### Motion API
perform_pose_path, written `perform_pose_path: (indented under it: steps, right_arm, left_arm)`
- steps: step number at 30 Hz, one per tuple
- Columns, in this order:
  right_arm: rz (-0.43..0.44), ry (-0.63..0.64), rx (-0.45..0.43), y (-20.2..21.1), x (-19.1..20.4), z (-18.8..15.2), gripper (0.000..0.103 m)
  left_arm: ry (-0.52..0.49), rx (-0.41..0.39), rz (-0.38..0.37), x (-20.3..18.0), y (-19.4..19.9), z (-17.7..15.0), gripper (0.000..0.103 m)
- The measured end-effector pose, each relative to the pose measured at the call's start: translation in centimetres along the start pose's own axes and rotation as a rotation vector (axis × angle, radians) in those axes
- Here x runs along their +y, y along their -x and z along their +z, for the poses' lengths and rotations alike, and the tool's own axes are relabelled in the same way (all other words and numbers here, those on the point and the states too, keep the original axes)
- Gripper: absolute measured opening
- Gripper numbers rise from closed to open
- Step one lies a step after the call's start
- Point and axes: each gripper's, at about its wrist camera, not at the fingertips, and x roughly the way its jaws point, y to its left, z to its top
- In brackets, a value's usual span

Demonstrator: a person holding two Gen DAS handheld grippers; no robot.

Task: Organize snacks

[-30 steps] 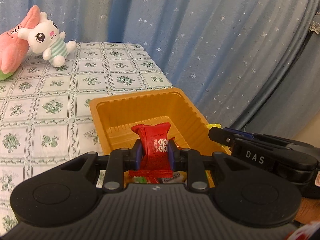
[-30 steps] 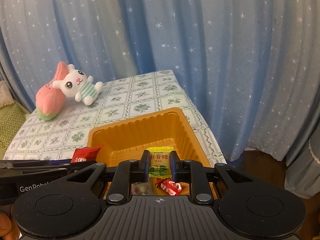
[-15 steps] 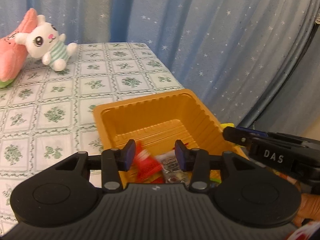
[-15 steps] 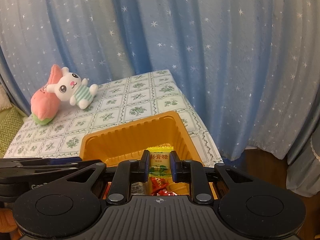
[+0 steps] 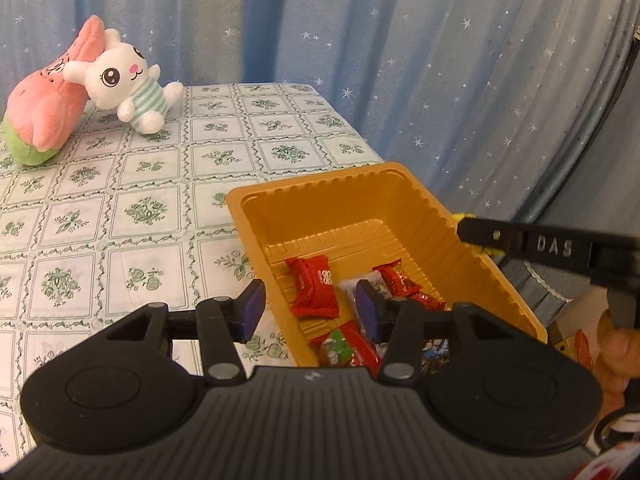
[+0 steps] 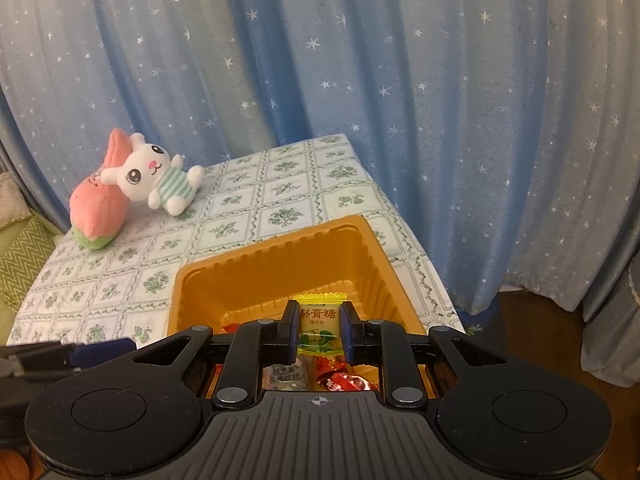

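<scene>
Red-wrapped snack (image 5: pixel 314 286) lies flat on the floor of the orange tray (image 5: pixel 436 216), among other wrapped sweets, at the table's (image 5: pixel 120 208) right edge. Above it the left gripper (image 5: pixel 310 304) hangs with jaws apart, empty. The right gripper (image 6: pixel 319 330) is clamped on a yellow candy (image 6: pixel 319 326) over the tray. A plush rabbit (image 5: pixel 128 84) sits at the far edge.

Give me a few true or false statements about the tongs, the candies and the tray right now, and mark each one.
1. The left tongs are open and empty. True.
2. The right tongs grip a red candy. False: they grip a yellow candy.
3. The orange tray is empty. False: it holds wrapped candies, among them a red candy.
4. A plush rabbit lies on the tablecloth, outside the tray. True.
</scene>
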Motion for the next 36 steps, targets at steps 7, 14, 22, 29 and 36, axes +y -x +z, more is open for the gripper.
perform_pose_path:
  steps: [7, 14, 22, 29, 36]
  right_arm:
    - [0.068, 0.015, -0.010, -0.4, 0.8, 0.9, 0.023]
    - [0.052, -0.020, -0.026, 0.7, 0.2, 0.5, 0.061]
    - [0.002, -0.103, -0.010, 4.1, -1.7, -1.6, 0.061]
    - [0.007, -0.113, -0.002, 8.0, -0.7, -3.5, 0.063]
    - [0.002, -0.111, 0.006, 11.9, 0.9, -5.8, 0.074]
  left_arm:
    - [-0.005, 0.001, 0.008, 0.2, 0.7, -0.3, 0.054]
    - [-0.016, -0.003, 0.030, 0.3, 1.8, -1.2, 0.071]
    - [0.007, -0.023, 0.033, 0.4, 4.8, -2.8, 0.092]
    - [-0.015, -0.043, 0.040, -0.1, 8.2, -4.4, 0.097]
    - [-0.038, -0.098, 0.089, -0.9, 12.4, -6.4, 0.103]
